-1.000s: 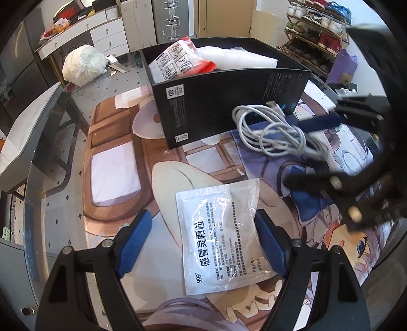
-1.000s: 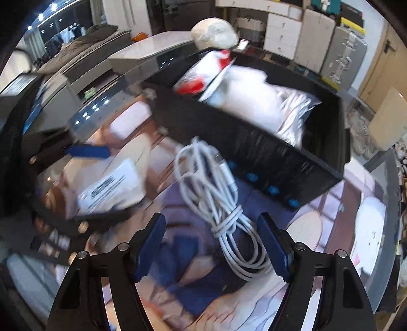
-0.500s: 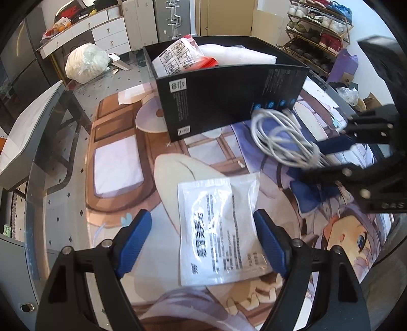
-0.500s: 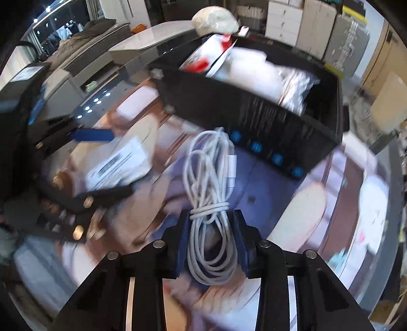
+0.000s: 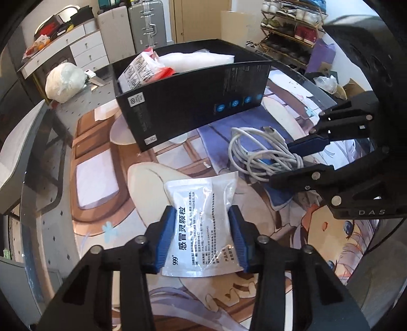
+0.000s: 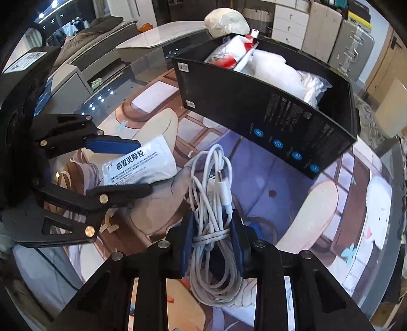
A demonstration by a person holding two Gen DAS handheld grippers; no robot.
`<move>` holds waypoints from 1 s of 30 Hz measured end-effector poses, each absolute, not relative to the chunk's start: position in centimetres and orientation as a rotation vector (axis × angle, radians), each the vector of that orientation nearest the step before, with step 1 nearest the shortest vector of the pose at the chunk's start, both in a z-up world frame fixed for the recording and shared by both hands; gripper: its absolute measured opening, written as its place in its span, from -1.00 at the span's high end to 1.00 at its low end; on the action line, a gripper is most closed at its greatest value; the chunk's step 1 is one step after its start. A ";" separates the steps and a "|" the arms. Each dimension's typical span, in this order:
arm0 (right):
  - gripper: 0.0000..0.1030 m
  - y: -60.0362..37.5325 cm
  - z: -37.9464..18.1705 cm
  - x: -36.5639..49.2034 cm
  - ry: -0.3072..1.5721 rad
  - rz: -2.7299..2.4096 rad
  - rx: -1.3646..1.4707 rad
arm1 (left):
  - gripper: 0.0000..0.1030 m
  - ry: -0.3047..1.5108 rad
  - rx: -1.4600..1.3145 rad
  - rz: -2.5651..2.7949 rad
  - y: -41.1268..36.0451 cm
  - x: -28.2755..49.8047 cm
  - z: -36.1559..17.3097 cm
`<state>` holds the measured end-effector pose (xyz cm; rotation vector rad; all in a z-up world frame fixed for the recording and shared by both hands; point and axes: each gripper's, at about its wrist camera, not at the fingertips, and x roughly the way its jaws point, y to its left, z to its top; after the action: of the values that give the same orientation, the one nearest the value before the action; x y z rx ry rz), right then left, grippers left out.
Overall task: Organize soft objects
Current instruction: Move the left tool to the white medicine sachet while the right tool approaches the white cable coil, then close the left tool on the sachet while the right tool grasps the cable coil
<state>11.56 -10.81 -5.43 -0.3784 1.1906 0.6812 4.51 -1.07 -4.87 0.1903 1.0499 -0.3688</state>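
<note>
A white sachet (image 5: 203, 226) printed "999 感冒灵颗粒" is being closed on by the left gripper (image 5: 203, 239), lower centre. A coiled white cable (image 6: 213, 224) is being squeezed by the closing right gripper (image 6: 212, 239).

Silver suitcase (image 5: 147, 23), white drawer cabinet (image 5: 86, 48), shoe rack (image 5: 290, 33), illustrated table mat (image 5: 106, 224)

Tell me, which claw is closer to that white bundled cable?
The right claw. Its jaws are closing around the cable, pads pressing its wrapped middle. The left claw sits beside it, off the cable, closing on the white sachet instead.
</note>
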 end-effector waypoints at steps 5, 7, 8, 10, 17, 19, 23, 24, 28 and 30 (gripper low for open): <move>0.46 -11.9 -5.3 11.2 1.188 0.648 -0.357 | -0.25 1.053 0.189 -0.367 -1.1 4.6 -4.9; 0.43 -12.8 -5.3 10.8 1.183 0.643 -0.358 | -0.52 1.067 0.178 -0.352 -0.9 4.5 -5.1; 0.38 -12.9 -5.4 10.6 1.181 0.644 -0.362 | -0.61 1.068 0.173 -0.351 -0.9 4.5 -5.2; 0.06 -12.8 -5.4 10.3 1.178 0.655 -0.371 | -0.71 1.087 0.183 -0.347 -1.2 4.2 -5.5; -0.49 -11.1 -6.7 9.1 1.175 0.666 -0.385 | -0.53 1.083 0.183 -0.346 -1.3 4.3 -5.4; -0.42 -11.0 -6.8 9.2 1.169 0.655 -0.392 | -0.15 1.074 0.187 -0.359 -1.4 4.3 -5.3; 0.41 -10.8 -6.4 9.4 1.140 0.660 -0.409 | 0.09 1.065 0.178 -0.362 -1.2 4.5 -4.9; 0.43 -10.7 -6.3 9.3 1.139 0.661 -0.410 | 0.14 1.063 0.177 -0.361 -1.2 4.5 -4.9; 0.44 -10.7 -6.3 9.3 1.136 0.664 -0.407 | 0.31 1.058 0.164 -0.372 -1.0 4.5 -4.8; 0.44 -10.9 -6.3 9.5 1.138 0.668 -0.379 | 0.42 1.055 0.162 -0.377 -0.9 4.4 -4.7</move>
<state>9.47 -10.94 -6.30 -0.3792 1.1380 0.6682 4.42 -0.93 -4.70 0.1625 1.0547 -0.3767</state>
